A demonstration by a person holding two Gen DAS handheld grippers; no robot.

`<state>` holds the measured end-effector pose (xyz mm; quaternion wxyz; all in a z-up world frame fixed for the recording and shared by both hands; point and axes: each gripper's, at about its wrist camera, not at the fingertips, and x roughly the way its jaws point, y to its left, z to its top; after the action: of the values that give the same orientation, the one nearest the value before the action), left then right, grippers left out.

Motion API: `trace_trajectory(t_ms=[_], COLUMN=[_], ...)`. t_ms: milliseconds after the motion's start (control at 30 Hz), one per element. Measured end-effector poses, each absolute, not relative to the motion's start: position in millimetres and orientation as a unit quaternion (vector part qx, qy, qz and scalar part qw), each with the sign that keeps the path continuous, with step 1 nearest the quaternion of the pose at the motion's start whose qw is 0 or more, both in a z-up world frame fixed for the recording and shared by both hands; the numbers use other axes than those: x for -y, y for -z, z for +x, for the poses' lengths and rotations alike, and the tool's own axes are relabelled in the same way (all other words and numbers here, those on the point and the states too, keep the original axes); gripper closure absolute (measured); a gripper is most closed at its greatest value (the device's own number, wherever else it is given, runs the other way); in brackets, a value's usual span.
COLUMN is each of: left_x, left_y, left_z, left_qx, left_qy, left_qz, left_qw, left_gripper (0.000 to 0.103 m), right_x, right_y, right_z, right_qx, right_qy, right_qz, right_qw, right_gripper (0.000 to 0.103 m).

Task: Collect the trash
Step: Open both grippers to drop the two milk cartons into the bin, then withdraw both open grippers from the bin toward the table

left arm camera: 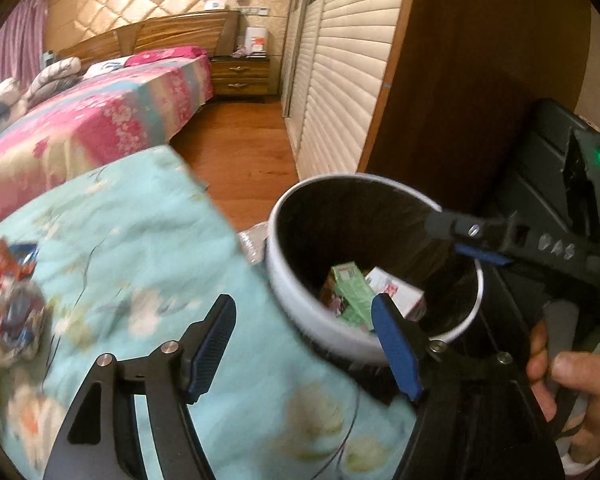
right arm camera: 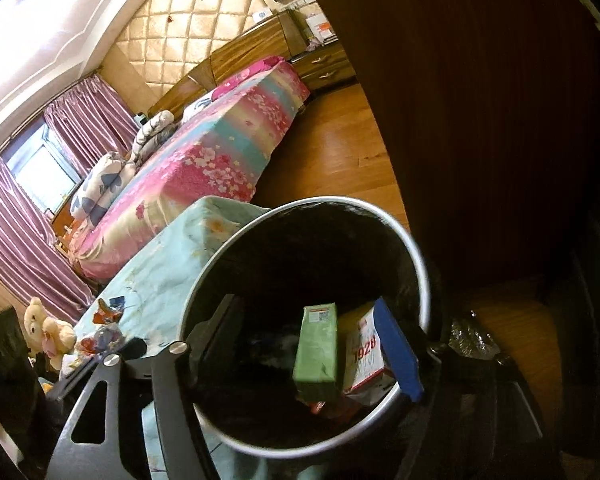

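- Blue-padded left gripper (left arm camera: 304,350) sits nearest the lens, jaws spread with nothing between them, hanging over the bin's (left arm camera: 300,312) near rim and the cloth (left arm camera: 140,240) beside it.
- Right gripper (right arm camera: 300,344) hangs directly over the bin mouth, jaws spread too; nothing is pinched, and its pads frame the boxes below.
- Inside the bin lie a green box (right arm camera: 316,352) and a white box (right arm camera: 364,360) with red print, both well below the rim.
- More trash (left arm camera: 12,312), crumpled red, white and blue wrappers, lies on the cloth well to the left of the bin.
- Judged step: a drop seems done, so the next fetch is that wrapper pile. Best to lift clear of the rim first, then approach the pile from above and pinch a bunched fold.
- Room: left of the bin the cloth is open; right of it a dark wardrobe (left arm camera: 480,80) stands close, so swing leftward. Both grippers crowd the bin, so move one at a time.
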<state>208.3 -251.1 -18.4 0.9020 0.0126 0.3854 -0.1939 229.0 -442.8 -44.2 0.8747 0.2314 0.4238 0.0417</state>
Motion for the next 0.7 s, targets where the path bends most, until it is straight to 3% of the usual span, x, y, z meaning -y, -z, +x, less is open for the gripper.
trace_trajectory(t_ms=[700], left_x=[104], left_y=[17], left_z=[113], left_qx=[-0.384], left_qy=[0.074], left_qz=[-0.074], left_qw=[0.917], left_gripper=[0.033], right_x=[305], right_y=[44], right_z=[203], right_qx=[-0.438], right_qy=[-0.16], right_qz=[0.183], right_qw=[0.865], right_gripper=[0.017])
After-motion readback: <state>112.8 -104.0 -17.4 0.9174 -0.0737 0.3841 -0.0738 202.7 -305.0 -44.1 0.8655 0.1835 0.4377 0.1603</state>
